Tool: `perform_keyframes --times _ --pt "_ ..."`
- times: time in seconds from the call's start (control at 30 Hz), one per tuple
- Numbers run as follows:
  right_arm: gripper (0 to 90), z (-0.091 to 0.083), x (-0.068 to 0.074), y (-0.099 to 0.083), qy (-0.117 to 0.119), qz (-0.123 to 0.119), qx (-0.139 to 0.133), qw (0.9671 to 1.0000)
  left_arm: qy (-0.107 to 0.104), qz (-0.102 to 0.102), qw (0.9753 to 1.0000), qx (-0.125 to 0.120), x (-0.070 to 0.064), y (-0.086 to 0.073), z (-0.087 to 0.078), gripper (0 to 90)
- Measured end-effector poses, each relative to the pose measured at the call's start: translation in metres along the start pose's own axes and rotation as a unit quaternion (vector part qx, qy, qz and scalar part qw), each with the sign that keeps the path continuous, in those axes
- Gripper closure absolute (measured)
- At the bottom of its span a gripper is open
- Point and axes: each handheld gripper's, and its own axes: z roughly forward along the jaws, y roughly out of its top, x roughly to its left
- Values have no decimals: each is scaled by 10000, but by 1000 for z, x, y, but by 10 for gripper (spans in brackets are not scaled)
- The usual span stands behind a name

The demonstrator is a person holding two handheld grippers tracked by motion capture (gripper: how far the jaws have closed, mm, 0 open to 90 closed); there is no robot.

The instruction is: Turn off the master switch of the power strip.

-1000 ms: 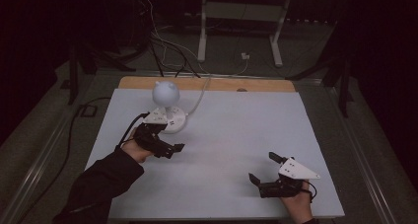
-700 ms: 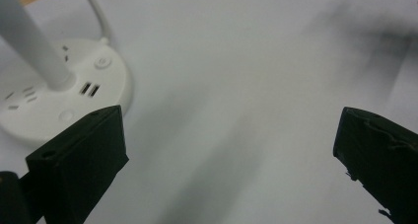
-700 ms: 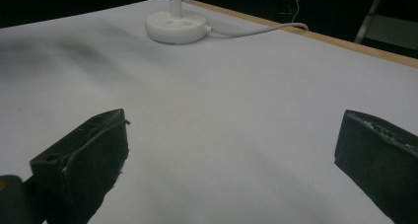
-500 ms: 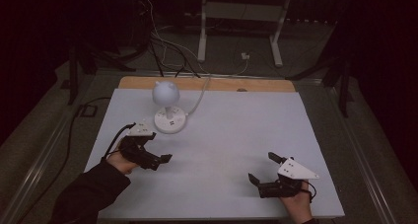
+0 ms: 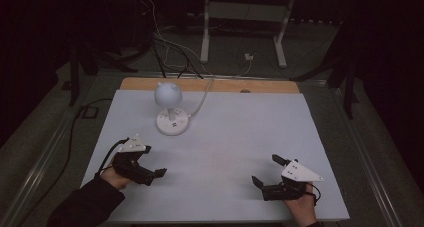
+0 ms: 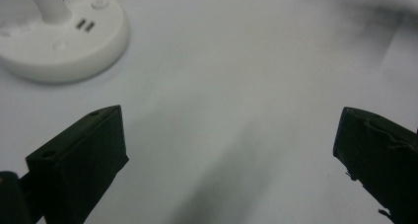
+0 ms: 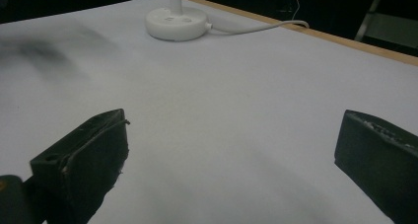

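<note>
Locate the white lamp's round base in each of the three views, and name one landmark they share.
High view: the lamp base sits on the table's far left part, below the round white shade.
Left gripper view: the base is at top left, cut by the frame edge.
Right gripper view: the base is at top, left of centre.
Shared landmark: the base's two small dark side-by-side slots, and the white table cover.

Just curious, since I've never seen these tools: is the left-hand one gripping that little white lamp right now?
No: in the high view the left gripper sits open on the table, well apart from the lamp.
</note>
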Motion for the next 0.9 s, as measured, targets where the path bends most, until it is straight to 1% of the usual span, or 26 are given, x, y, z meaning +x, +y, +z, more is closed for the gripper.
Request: perform_keyframes --times 0.07,0.13,0.2,0.37,0.43,0.47,0.5,0.53,0.57,0.63,0.67,0.73,0.8,0.83,0.9 --pt "0 0 0 0 3 8 5 10000 6 -66 10000 12 0 -6 0 4" --pt "0 0 0 0 -1 1 16 10000 49 -77 10000 36 -1 -13 0 3" --pt "0 1 0 0 0 -8 22 10000 27 -118 9999 43 -2 -18 -1 3" --pt "0 1 0 0 2 -21 37 10000 122 -138 9998 56 -3 -31 -3 4" --pt "0 1 1 0 8 -18 45 10000 99 -228 9997 8 -3 -36 -4 4" --pt "0 1 1 -1 5 -16 46 10000 127 -232 9996 17 -3 -39 -4 3" --pt "0 1 1 -1 6 -17 49 10000 200 -197 9996 16 -3 -42 -4 4" --pt "0 1 1 -1 6 -14 52 10000 224 -202 9995 5 -3 -45 -4 4" --pt "0 1 0 -1 7 -13 54 10000 203 -217 9996 4 -3 -47 -5 4" --pt "0 1 1 -1 10 -22 50 10000 364 -186 9992 -33 -5 -52 -5 3" --pt "0 1 1 -1 12 -20 55 10000 394 -179 9991 -41 -5 -54 -6 4" --pt "0 1 1 -1 16 -18 61 10000 466 -267 9985 -106 -5 -57 -8 4" --pt "0 1 0 -1 16 -18 65 10000 623 -333 9974 -144 -4 -60 -10 4" --pt "0 1 0 -1 15 -24 68 10000 665 -368 9969 -179 -4 -61 -12 4" --pt "0 1 0 -1 21 -23 69 10000 678 -452 9965 -203 -3 -65 -13 4"
